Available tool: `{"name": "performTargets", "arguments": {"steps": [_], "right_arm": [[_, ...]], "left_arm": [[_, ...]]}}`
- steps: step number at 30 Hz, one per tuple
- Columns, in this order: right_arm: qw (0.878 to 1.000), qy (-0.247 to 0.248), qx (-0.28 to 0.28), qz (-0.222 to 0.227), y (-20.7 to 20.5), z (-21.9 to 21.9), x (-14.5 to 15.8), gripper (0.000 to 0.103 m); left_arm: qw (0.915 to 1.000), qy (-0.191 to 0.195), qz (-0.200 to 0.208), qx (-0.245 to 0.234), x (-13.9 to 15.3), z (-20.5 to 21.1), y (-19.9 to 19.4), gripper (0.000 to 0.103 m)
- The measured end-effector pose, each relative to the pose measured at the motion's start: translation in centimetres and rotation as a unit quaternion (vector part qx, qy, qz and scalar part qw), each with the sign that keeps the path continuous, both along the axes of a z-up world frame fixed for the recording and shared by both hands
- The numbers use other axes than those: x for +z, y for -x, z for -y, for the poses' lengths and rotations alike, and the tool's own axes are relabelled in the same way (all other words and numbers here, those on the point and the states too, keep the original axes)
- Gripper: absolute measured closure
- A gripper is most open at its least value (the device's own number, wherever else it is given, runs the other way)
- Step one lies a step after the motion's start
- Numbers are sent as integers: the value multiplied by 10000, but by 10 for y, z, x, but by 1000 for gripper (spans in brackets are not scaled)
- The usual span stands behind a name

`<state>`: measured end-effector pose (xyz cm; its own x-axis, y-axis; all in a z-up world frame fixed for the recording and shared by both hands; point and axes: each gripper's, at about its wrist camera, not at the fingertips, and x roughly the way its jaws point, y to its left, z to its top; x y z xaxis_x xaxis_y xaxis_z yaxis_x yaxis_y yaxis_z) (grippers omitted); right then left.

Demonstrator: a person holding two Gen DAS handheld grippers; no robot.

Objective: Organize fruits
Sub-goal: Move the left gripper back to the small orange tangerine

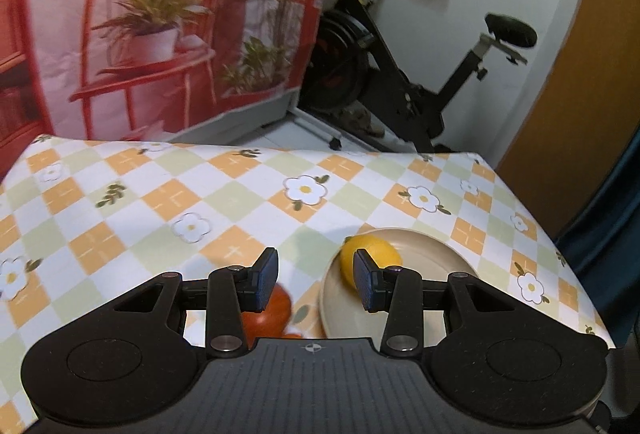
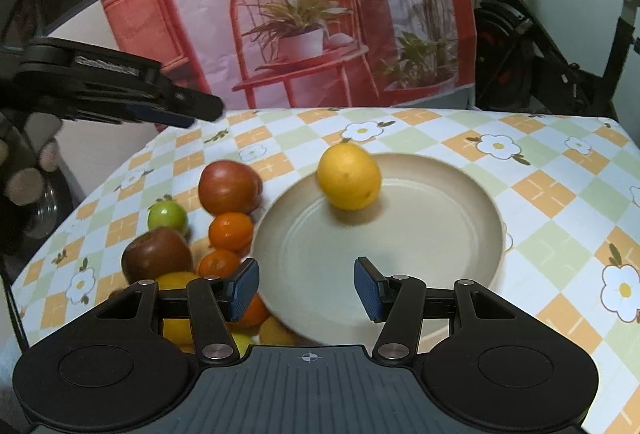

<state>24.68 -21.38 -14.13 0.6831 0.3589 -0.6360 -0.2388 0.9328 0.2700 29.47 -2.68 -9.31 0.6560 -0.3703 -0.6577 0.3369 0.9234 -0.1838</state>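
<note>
Behind the table hangs a pink cloth with red chairs and plants printed on it, and an exercise bike point(image 1: 404, 74) stands to the right. From the left wrist, the left gripper point(image 1: 316, 284) has its jaws wide and holds nothing. A lemon point(image 1: 370, 254) sits on the far left part of the beige plate point(image 1: 440, 254).

From the right wrist, the right gripper point(image 2: 306, 286) is wide too, and holds nothing, over the plate's point(image 2: 400, 254) near edge. The lemon point(image 2: 348, 178) rests on the far side. Left of the plate lie a tomato point(image 2: 228, 186), a green fruit point(image 2: 168, 216), two oranges point(image 2: 231, 231) and a dark apple point(image 2: 156, 254).
</note>
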Motion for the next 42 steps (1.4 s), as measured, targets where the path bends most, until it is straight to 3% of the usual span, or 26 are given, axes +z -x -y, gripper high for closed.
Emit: {"name": "performTargets", "arguments": {"steps": [15, 33, 42], "right_arm": [[9990, 212, 380, -42, 25, -27, -2, 54], [9959, 450, 706, -341, 35, -45, -13, 54], [9960, 361, 677, -459, 34, -43, -19, 57]], "left_arm": [[9977, -41, 107, 666, -4, -56, 64, 59], [9988, -313, -98, 373, -31, -47, 99, 59], [9980, -340, -159, 514, -35, -55, 100, 59]]}}
